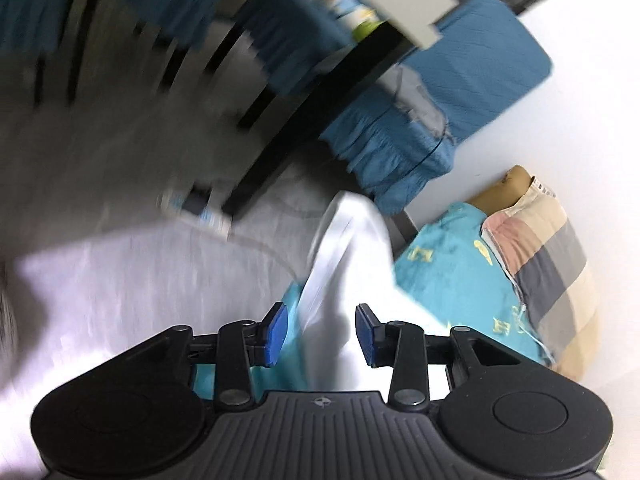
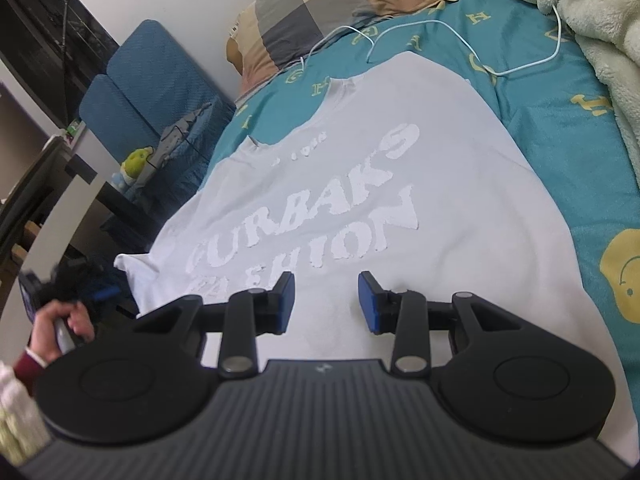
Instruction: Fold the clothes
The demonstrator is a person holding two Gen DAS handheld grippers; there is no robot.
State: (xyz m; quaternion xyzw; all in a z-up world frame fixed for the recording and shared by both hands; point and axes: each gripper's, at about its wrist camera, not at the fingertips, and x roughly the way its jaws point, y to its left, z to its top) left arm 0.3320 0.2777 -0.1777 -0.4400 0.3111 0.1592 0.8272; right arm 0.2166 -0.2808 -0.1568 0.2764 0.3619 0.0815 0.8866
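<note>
A white T-shirt (image 2: 360,200) with raised white lettering lies spread flat on the teal bed sheet (image 2: 560,120), its neck toward the pillow. My right gripper (image 2: 326,300) hovers open low over the shirt's lower part, with nothing between its blue pads. In the left wrist view a corner of the white T-shirt (image 1: 352,260) hangs over the bed's edge. My left gripper (image 1: 322,332) is open, its pads on either side of that fabric without closing on it. The right wrist view also shows a hand (image 2: 60,328) holding the left gripper at the bed's left side.
A checked pillow (image 2: 340,4) and a white cable (image 2: 460,40) lie at the head of the bed, and a pale fleece blanket (image 2: 592,20) is at the right. Blue covered chairs (image 1: 440,92), a black table leg (image 1: 312,120) and grey floor (image 1: 100,220) are left of the bed.
</note>
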